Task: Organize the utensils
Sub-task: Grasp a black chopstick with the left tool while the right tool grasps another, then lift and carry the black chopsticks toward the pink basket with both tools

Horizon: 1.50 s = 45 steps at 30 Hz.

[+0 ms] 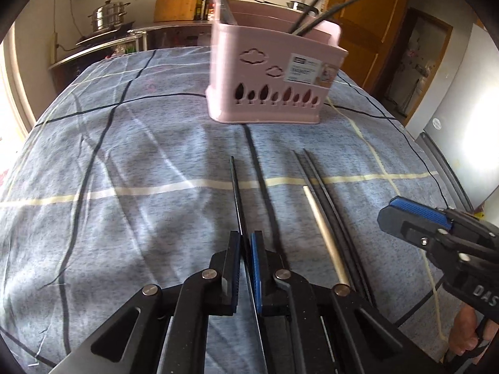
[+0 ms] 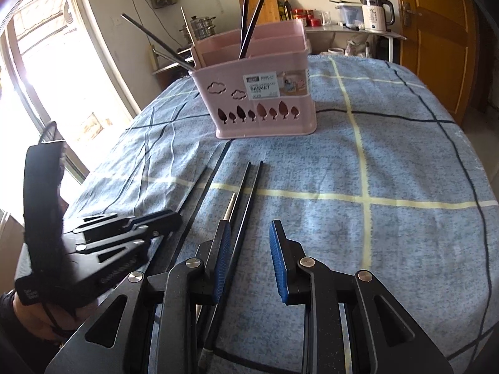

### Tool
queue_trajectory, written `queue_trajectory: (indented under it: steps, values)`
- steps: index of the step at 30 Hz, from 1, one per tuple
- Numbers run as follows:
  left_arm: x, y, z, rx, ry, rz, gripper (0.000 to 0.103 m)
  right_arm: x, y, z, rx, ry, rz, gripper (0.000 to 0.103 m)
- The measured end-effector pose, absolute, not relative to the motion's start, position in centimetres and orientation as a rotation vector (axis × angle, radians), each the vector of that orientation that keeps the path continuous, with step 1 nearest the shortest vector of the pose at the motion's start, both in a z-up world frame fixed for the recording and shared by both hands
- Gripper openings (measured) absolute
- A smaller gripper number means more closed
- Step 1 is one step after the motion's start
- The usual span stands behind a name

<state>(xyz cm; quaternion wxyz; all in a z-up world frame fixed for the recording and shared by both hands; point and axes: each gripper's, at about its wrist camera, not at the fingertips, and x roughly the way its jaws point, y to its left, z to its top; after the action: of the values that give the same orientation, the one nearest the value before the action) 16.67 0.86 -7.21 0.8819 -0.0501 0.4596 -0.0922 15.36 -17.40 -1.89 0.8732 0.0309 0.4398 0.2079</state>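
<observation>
basket label (image 1: 307, 70): print too small and blurred to read in the left wrist view
upright chopsticks (image 2: 249, 15): tops cut off by the upper edge
held chopstick (image 1: 238, 199): near end hidden behind the left gripper (image 1: 246, 240)
person's hand (image 1: 466, 333): mostly hidden, cropped at the corner
pale chopstick (image 2: 230, 210): lower length hidden by the right gripper (image 2: 251, 233)

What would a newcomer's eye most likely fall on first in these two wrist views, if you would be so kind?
Probably the pink basket at the far middle of the blue checked cloth, with dark chopsticks sticking out of it. Next, the loose chopsticks lying in a row on the cloth in front of it. The left gripper is shut on one dark chopstick, while the right gripper stands open above the others.
</observation>
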Motion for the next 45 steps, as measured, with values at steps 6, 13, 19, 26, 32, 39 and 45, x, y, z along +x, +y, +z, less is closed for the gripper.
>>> queue_trajectory:
  steps: [6,13,19,26,32,39,45]
  values:
    - [16.7,2.3,-7.2,-0.132,0.957,-0.169,0.007,17.3,-15.9,-3.9,0.033,0.984,0.415,0.027]
    - [17.0,2.6,-7.3,-0.143,0.961,-0.168,0.007,17.9,-15.0,-4.3,-0.027,0.995,0.385,0.015]
    - [18.0,2.3,-7.1,-0.126,0.988,-0.183,0.007,18.1,-16.2,-4.3,-0.014,1.015,0.365,0.012]
    - [19.3,1.0,-7.1,-0.025,0.997,-0.19,0.008,19.0,-14.9,-4.4,-0.067,1.036,0.339,0.012]
    - [19.8,0.3,-7.0,0.035,0.994,-0.184,0.008,19.3,-14.7,-4.6,-0.065,1.024,0.331,0.009]
    - [19.9,1.0,-6.4,-0.037,1.004,-0.201,0.005,19.2,-15.9,-3.9,0.007,1.021,0.365,0.006]
    - [19.3,1.2,-3.6,-0.052,0.947,-0.218,0.004,18.7,-16.1,-1.7,0.019,0.974,0.388,0.005]
